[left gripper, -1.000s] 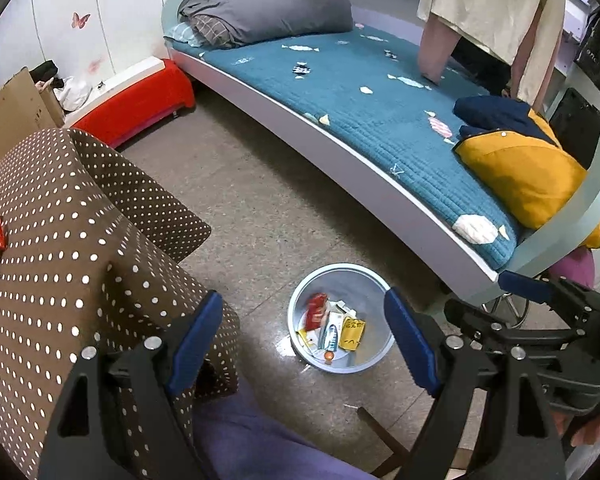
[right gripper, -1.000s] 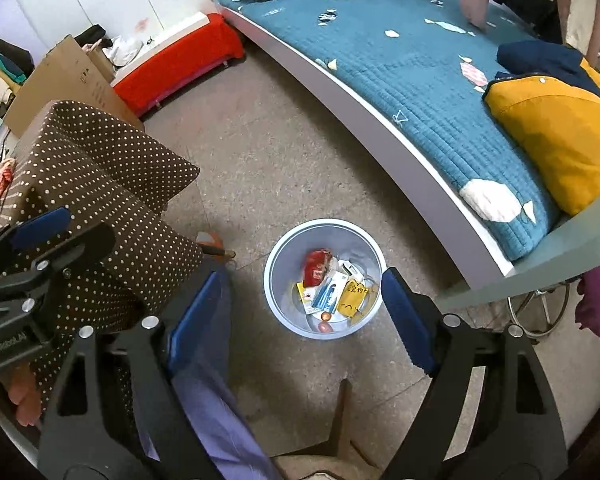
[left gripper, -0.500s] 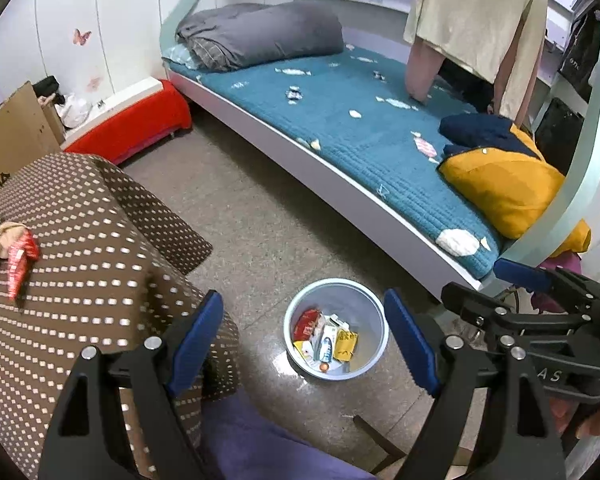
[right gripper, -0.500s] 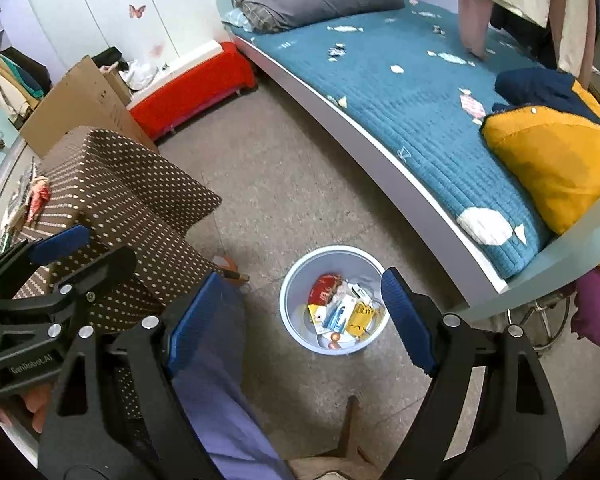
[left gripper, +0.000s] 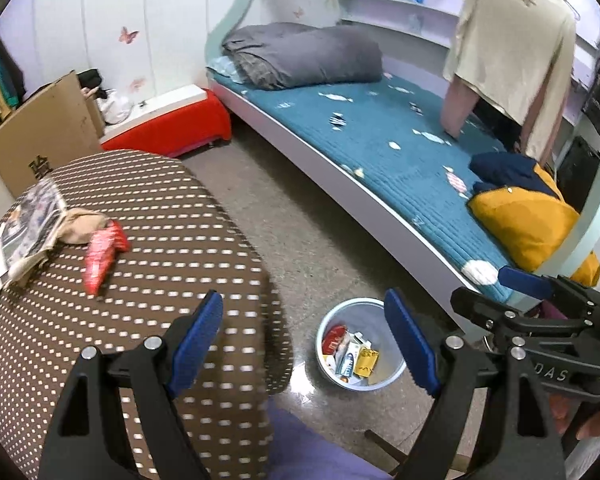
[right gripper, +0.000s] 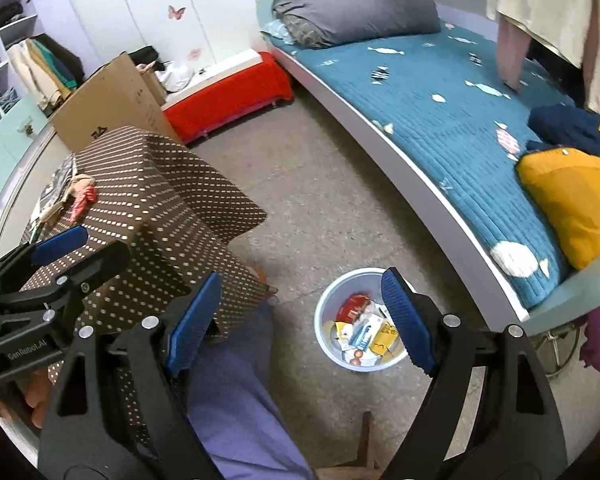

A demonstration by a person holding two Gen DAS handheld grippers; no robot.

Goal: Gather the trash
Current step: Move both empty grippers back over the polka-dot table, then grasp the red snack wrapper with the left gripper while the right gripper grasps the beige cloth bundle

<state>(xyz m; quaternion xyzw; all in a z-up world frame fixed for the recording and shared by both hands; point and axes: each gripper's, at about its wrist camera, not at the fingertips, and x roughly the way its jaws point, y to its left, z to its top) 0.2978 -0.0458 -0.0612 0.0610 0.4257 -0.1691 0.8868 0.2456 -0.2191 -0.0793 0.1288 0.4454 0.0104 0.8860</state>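
Both of your grippers are hanging spread and empty.
Left wrist: your left gripper [left gripper: 304, 332] is gaping above a crumpled red wrapper [left gripper: 102, 250] lying on the dotted tablecloth [left gripper: 172, 232].
Right wrist: your right gripper [right gripper: 300, 316] is gaping over the wrapper-filled bin [right gripper: 328, 304] standing on the floor.

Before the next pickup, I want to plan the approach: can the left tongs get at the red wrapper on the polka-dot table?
Probably yes. The left tongs are open and empty, and the red wrapper lies exposed on the polka-dot tablecloth, with nothing between; only the crumpled beige paper touches its far end.
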